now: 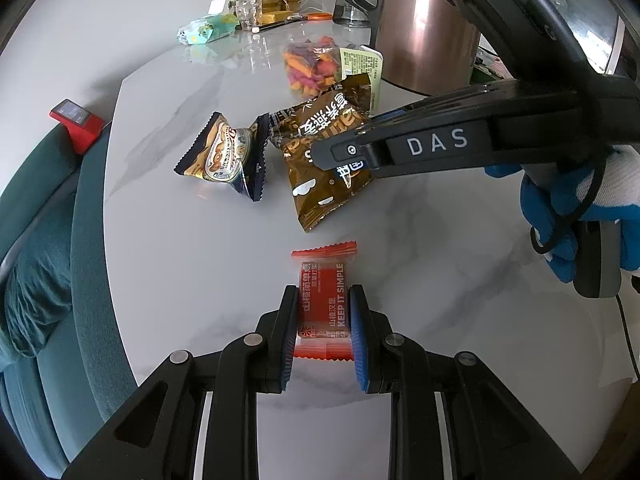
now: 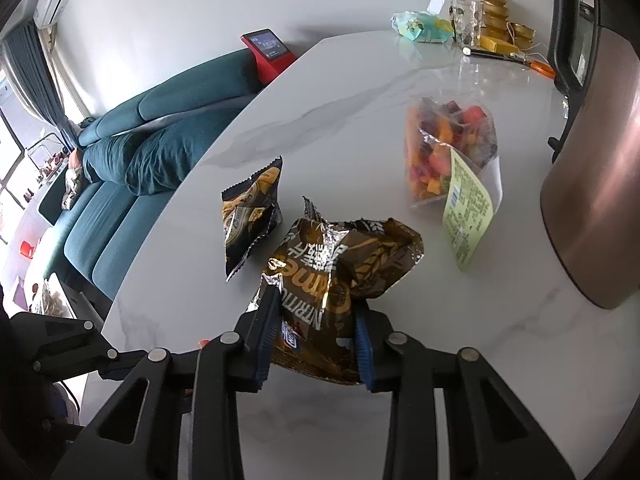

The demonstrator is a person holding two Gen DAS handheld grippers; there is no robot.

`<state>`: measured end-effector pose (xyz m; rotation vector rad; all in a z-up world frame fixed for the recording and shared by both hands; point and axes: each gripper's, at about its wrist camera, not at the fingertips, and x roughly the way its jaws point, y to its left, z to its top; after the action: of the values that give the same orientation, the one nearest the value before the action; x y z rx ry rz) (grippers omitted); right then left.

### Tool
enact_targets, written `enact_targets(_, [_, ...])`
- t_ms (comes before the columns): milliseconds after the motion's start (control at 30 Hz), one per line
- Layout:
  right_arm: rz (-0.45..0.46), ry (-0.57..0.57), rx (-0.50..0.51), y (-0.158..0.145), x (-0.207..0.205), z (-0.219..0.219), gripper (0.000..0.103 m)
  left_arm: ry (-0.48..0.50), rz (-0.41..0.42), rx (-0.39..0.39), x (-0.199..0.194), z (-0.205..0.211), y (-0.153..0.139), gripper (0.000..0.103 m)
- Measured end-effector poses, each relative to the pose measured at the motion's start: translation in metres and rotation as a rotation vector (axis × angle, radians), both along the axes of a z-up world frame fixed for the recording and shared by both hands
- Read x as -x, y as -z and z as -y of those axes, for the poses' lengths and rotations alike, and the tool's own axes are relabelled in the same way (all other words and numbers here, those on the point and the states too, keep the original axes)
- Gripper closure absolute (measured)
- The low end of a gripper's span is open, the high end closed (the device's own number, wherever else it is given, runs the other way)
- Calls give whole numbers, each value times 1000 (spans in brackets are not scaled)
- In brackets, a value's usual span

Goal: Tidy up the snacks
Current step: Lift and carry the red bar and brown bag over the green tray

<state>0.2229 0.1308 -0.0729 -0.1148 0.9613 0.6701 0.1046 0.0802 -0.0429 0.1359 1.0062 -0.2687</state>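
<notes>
Left gripper (image 1: 324, 332): jaws are drawn in narrow and clamped on the red snack packet (image 1: 325, 304), which is held flat between the blue pads (image 1: 357, 344), its crimped ends projecting ahead of and behind the fingers, over the white marble table (image 1: 192, 264).

Right gripper (image 2: 316, 344): jaws are closed on the lower part of the brown foil snack bag (image 2: 340, 272); the bag is crumpled and raised, its torn top pointing away from the claw. In the left wrist view the same bag is seen ahead and to the right of the left claw, pinched by the right gripper, which is gripped by a blue-and-white gloved hand (image 1: 580, 216).

A dark blue biscuit packet (image 2: 250, 216) is noted ahead-left of the right claw, near the brown bag; whether they touch cannot be told. A clear bag of coloured snacks (image 2: 448, 148) with a green label lies further ahead-right, just beside a copper-coloured kettle (image 2: 600, 184).
</notes>
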Motion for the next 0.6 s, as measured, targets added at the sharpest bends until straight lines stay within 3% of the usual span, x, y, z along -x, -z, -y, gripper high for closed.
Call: enact_targets(600, [18,9,6,-6,4,11,76,9,0,-8,0,1,1,82])
